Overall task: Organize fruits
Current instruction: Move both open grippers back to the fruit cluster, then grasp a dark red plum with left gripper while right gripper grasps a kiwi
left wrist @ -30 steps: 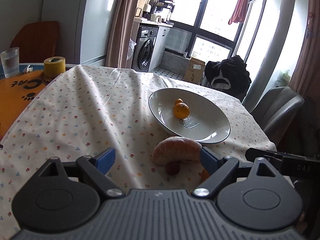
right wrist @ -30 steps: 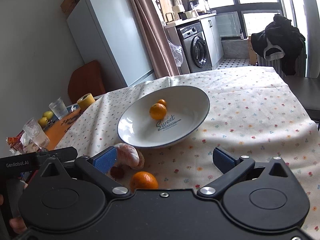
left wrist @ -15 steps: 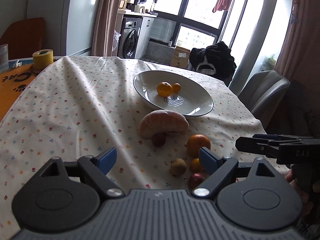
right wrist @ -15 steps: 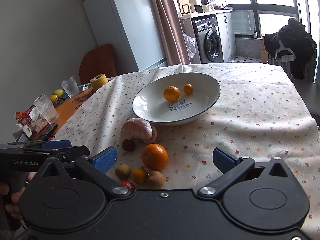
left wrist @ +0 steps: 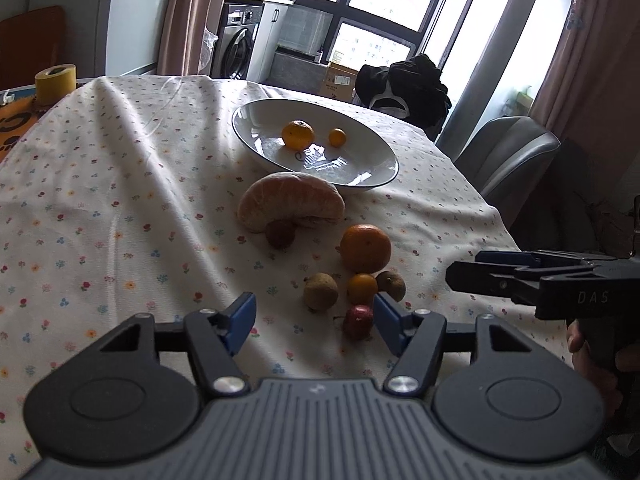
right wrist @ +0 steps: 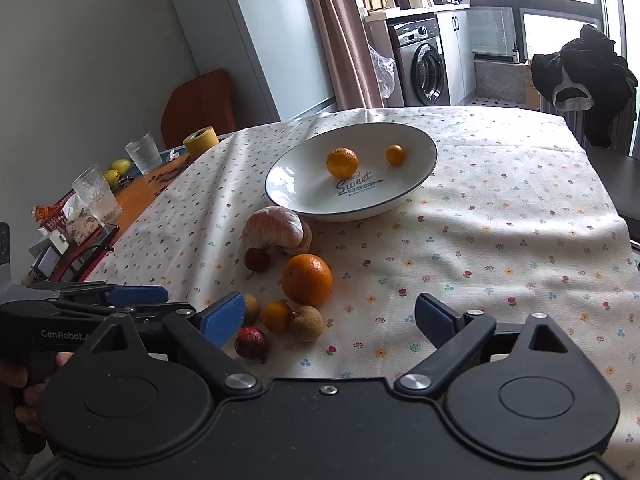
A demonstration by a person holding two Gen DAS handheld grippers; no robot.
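Note:
A white plate (left wrist: 380, 184) (right wrist: 288, 200) holds an orange (left wrist: 298, 134) and a kumquat (left wrist: 337, 137). In front of it on the cloth lie a peeled citrus piece (left wrist: 290, 202) (right wrist: 276, 228), a big orange (left wrist: 365, 248) (right wrist: 307, 279), a dark red fruit (left wrist: 280, 234), two brown longans (left wrist: 320, 297), a small kumquat (left wrist: 362, 288) and a red fruit (left wrist: 358, 320) (right wrist: 250, 342). My left gripper (left wrist: 314, 320) hovers over the small fruits, its jaws closing, pads touching nothing. My right gripper (right wrist: 328, 318) is closing too, with only cloth between its fingers.
A yellow tape roll (left wrist: 55, 82) and two glasses (right wrist: 96, 194) stand on the orange mat at the far left, with snack packets beside them. A grey chair (left wrist: 508, 152) sits past the table's right edge. Flowered cloth (right wrist: 500, 248) covers the table.
Both cameras drew back and tipped down, so the cluster of small fruits came into view near the fingers. Both pairs of jaws have narrowed.

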